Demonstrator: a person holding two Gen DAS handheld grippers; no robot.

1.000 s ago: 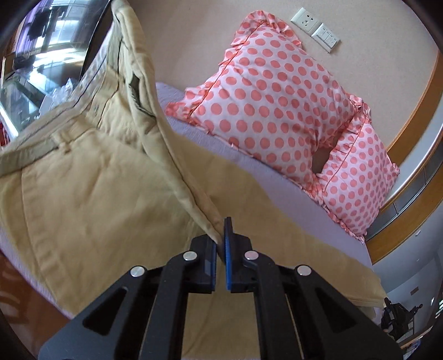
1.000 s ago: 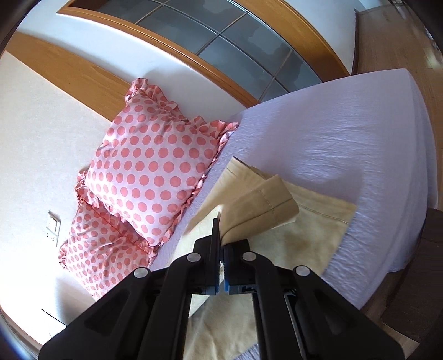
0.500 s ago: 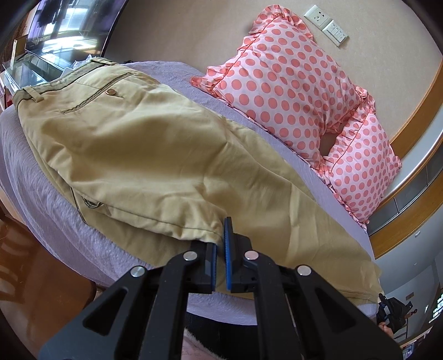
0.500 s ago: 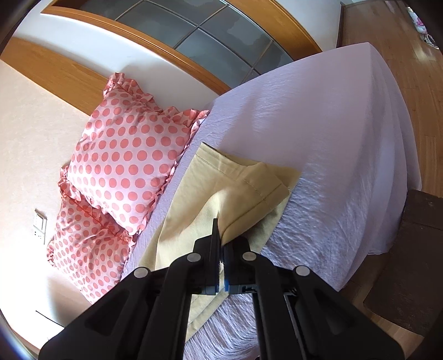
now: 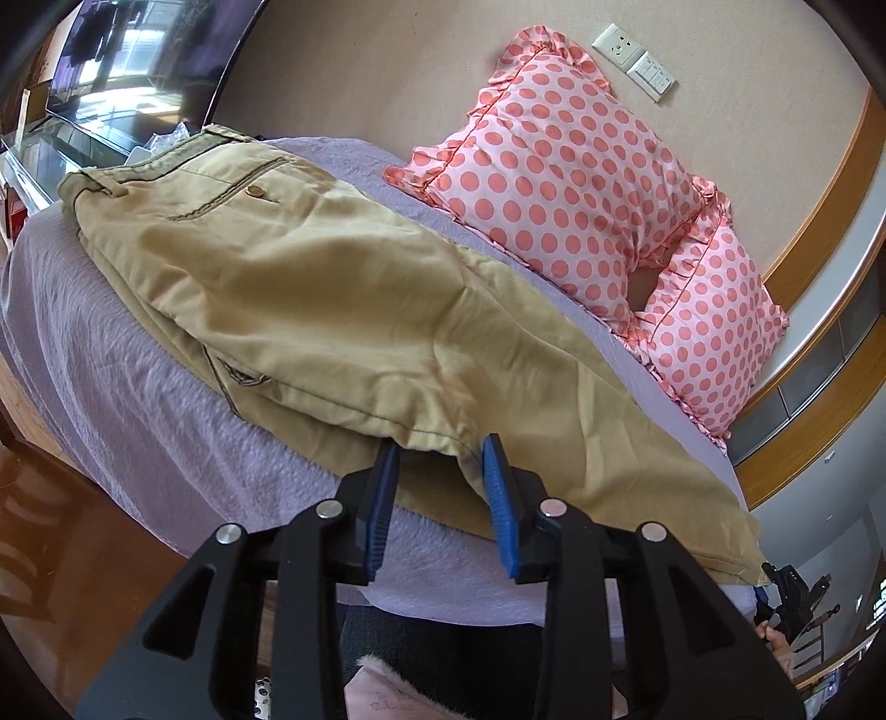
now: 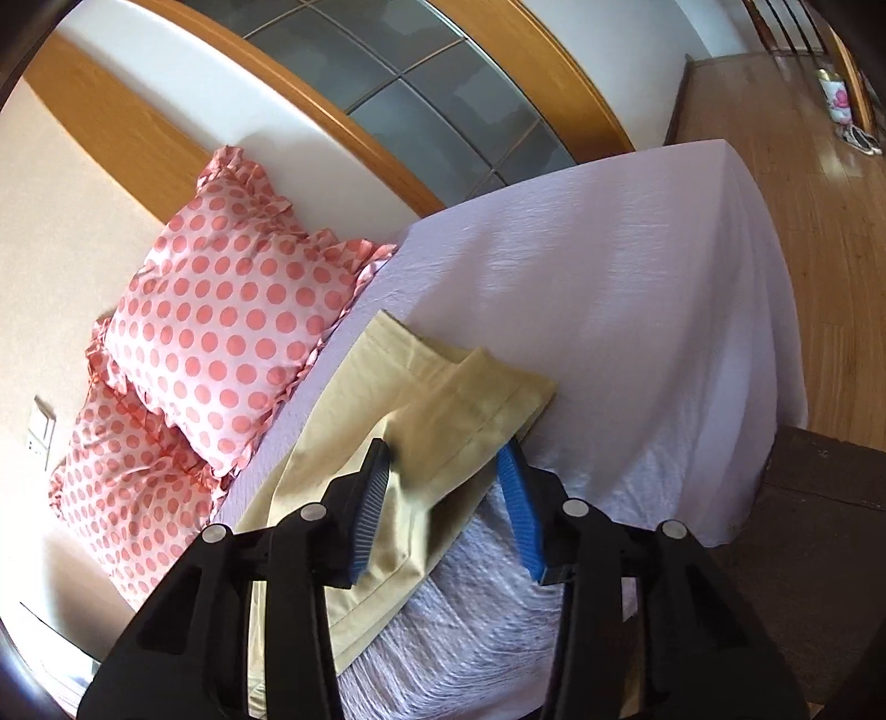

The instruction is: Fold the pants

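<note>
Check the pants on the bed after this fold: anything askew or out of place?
Slightly askew. In the right wrist view the top cuff lies skewed over the lower cuff, hems not lined up. In the left wrist view the pants show wrinkles mid-leg. Both the left tool and right tool are open. No damage seen.

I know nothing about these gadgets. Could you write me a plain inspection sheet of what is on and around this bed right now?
Surface: bed under a lilac cover, wrinkled but bare on its far side.
Job's things: tan pants lying lengthwise, one leg folded over the other; cuffs stacked near the bed edge.
Clutter: two pink polka-dot pillows against the wall.
Grippers: left gripper open at the crotch seam; right gripper open over the cuffs; neither grips cloth.
Cables: nothing seen.
Surroundings: wall sockets, wood-framed glass panels, wooden floor.
</note>
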